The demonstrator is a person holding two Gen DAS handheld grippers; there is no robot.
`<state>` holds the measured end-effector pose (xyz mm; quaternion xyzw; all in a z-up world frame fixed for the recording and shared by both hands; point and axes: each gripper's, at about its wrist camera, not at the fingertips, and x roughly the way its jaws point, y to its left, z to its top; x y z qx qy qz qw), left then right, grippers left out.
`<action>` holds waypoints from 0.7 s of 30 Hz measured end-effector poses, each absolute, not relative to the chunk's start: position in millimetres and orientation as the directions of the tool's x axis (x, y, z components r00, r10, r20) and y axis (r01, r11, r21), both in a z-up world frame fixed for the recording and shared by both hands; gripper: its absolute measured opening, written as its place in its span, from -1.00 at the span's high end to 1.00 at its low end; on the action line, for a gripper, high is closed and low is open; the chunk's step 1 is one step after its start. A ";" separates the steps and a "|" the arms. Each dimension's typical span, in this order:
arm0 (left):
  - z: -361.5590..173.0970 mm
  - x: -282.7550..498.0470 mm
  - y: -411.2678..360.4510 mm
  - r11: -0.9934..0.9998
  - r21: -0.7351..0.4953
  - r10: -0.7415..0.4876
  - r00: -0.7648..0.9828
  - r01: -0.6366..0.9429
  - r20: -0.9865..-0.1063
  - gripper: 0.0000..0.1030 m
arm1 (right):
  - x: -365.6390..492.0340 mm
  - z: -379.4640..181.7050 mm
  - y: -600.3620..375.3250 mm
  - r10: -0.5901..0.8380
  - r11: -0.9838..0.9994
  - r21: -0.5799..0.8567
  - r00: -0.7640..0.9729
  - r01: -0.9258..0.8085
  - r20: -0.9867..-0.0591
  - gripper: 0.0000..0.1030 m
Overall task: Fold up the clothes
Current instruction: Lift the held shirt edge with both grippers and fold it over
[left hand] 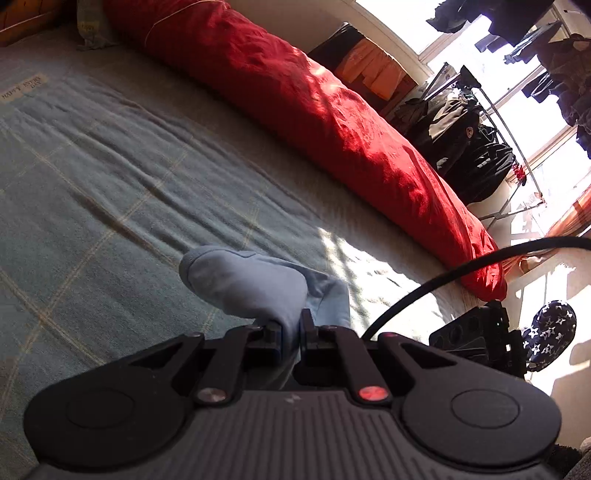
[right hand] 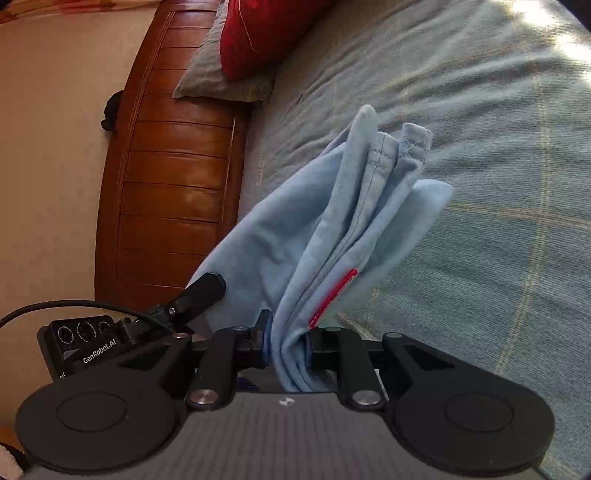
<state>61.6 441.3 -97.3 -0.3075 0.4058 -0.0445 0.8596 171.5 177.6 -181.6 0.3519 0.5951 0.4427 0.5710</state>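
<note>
No container is seen in either view. In the left wrist view, the left tongs point(left hand: 291, 334) are clenched on a fold of the light blue garment point(left hand: 251, 284), which is lifted above the bed cover point(left hand: 110, 177). A long red bolster point(left hand: 314, 107) is laid along the far side of the bed, and a clothes rack point(left hand: 476, 147) hung with dark clothing is seen at the far right by a sunlit window. The other tool is partly seen at the right edge, beside a star-patterned sleeve point(left hand: 554, 332).

In the right wrist view, a wooden headboard point(right hand: 173, 166) stands at the left, with a grey pillow point(right hand: 218, 74) under a red cushion point(right hand: 255, 33). The right tongs point(right hand: 288, 338) are closed on several bunched layers of the same garment, a red strip point(right hand: 334, 299) showing on one layer. The garment's lower part is hidden behind the tool bodies, so its kind cannot be told.
</note>
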 end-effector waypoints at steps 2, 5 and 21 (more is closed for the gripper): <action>-100.4 56.3 460.5 0.811 -0.552 -0.305 0.663 -0.196 -0.684 0.88 | 164.3 -185.5 200.8 0.923 0.353 0.932 -0.132 -0.084 -0.362 0.61; -104.9 53.8 484.6 0.820 -0.529 -0.282 0.650 -0.217 -0.705 0.88 | 157.9 -190.5 235.1 0.919 0.351 0.934 -0.167 -0.069 -0.358 0.61; -178.7 84.4 570.7 0.816 -0.523 -0.295 0.599 -0.247 -0.744 0.85 | 163.4 -230.3 331.7 0.894 0.399 0.917 -0.212 -0.018 -0.394 0.57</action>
